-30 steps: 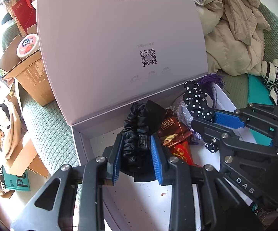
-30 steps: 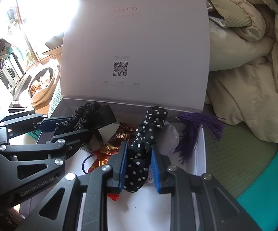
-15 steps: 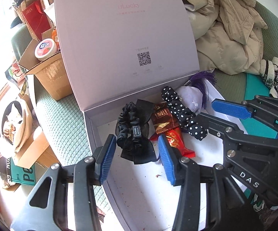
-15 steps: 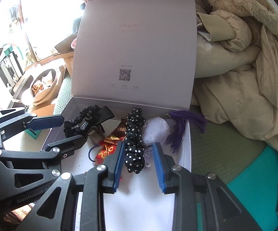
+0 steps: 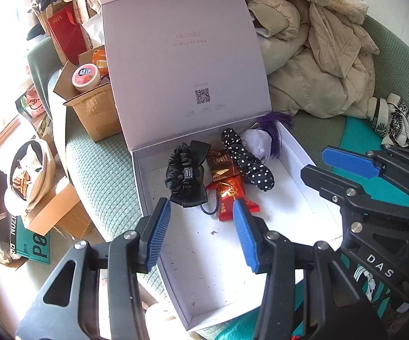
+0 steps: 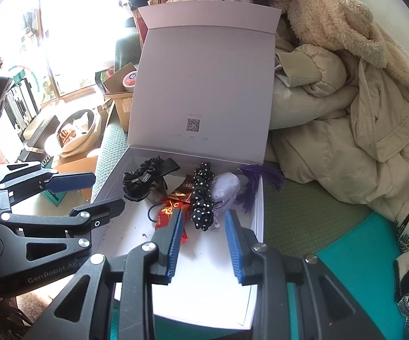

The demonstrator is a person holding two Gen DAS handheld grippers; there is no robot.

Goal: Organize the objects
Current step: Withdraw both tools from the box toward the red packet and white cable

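Observation:
An open lilac box [image 5: 303, 198] with its lid [image 5: 181, 65] standing up holds a black bow scrunchie [image 5: 186, 175], a polka-dot scrunchie [image 5: 249, 164], red and brown sweet packets [image 5: 230, 195], a lilac pouch with a purple tassel [image 5: 258, 144] and a blue hair tie [image 5: 210, 209]. My left gripper [image 5: 201, 212] hangs open above the box floor, short of the black scrunchie [image 6: 145, 180], with nothing between its pads. My right gripper [image 6: 203, 218] is open just in front of the polka-dot scrunchie [image 6: 203, 198], apart from it. Each gripper shows in the other's view: right [image 5: 317, 164], left [image 6: 106, 191].
The box rests on a green cushion [image 5: 102, 175]. Beige coats [image 5: 332, 65] are piled behind and to the right. A cardboard carton with a jar [image 5: 91, 104] stands left of the lid. A teal sheet [image 6: 354, 255] and black-and-white cloth [image 5: 394, 119] lie right.
Both grippers let go of their scrunchies, opened, and drew back and up from the box. The black and the polka-dot scrunchie now lie loose at the back of the box.

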